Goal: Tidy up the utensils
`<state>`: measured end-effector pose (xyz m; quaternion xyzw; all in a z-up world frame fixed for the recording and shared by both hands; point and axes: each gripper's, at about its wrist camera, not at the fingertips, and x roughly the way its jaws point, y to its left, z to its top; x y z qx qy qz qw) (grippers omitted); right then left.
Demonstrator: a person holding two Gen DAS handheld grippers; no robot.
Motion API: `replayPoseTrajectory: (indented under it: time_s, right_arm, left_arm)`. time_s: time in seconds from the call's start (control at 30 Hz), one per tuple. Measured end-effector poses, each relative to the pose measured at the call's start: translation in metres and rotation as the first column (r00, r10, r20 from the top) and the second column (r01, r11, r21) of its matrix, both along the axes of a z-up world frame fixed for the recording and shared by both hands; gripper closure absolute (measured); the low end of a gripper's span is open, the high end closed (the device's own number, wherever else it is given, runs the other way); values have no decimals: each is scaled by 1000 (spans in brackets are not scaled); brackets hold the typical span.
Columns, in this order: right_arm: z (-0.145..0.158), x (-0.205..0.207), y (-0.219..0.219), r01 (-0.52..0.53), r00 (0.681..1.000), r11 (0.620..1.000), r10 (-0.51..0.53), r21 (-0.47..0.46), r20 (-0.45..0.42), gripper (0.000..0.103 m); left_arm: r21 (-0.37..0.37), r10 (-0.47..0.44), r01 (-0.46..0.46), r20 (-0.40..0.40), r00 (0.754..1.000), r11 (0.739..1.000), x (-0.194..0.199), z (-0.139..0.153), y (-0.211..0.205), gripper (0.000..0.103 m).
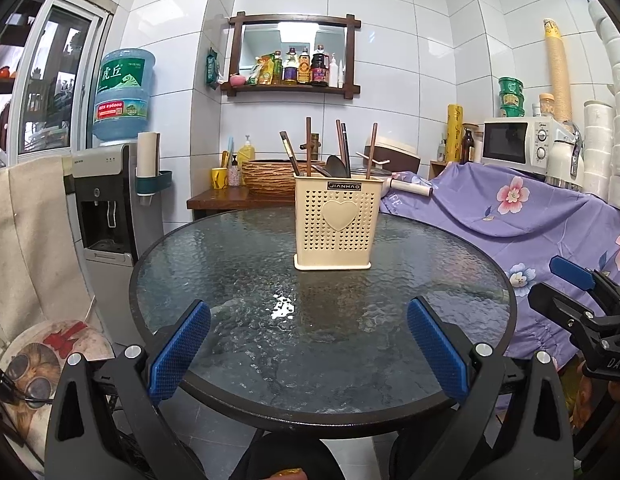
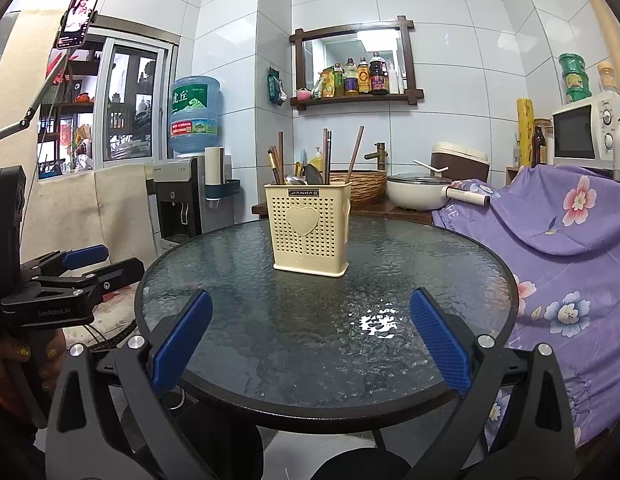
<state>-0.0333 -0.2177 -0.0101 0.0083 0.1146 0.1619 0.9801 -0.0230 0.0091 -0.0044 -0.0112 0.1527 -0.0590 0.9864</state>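
Nearest the cameras, the left gripper [image 1: 309, 344] hung over the near edge of the round glass table [image 1: 214, 264] with its blue pads spread wide and nothing between them. The right gripper [image 2: 310, 340] was likewise spread and empty, over the same near rim.

Farther in, past the table's middle, stood the cream utensil holder [image 1: 335, 224], upright, perforated, with a raised heart on its front and a dark label reading JIANHAO. Brown chopsticks [image 1: 308, 146] and dark-handled utensils stood inside it, leaning apart, and a spoon bowl [image 2: 294, 179] showed just above the rim.

The glass around the holder lay bare to the black rim. A purple floral cloth [image 1: 510, 216] draped just beside the table's right edge; a water dispenser [image 1: 106, 208] stood beyond its left.
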Motion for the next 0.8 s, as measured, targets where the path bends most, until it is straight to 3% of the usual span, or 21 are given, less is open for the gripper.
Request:
replayPoseTrajectory:
  time_s: [0.8]
  right_arm:
    - [-5, 3, 1, 4, 1000, 1000, -4, 6, -22, 6]
  left_arm:
    - [1, 24, -24, -24, 999, 1000, 4, -4, 3, 6]
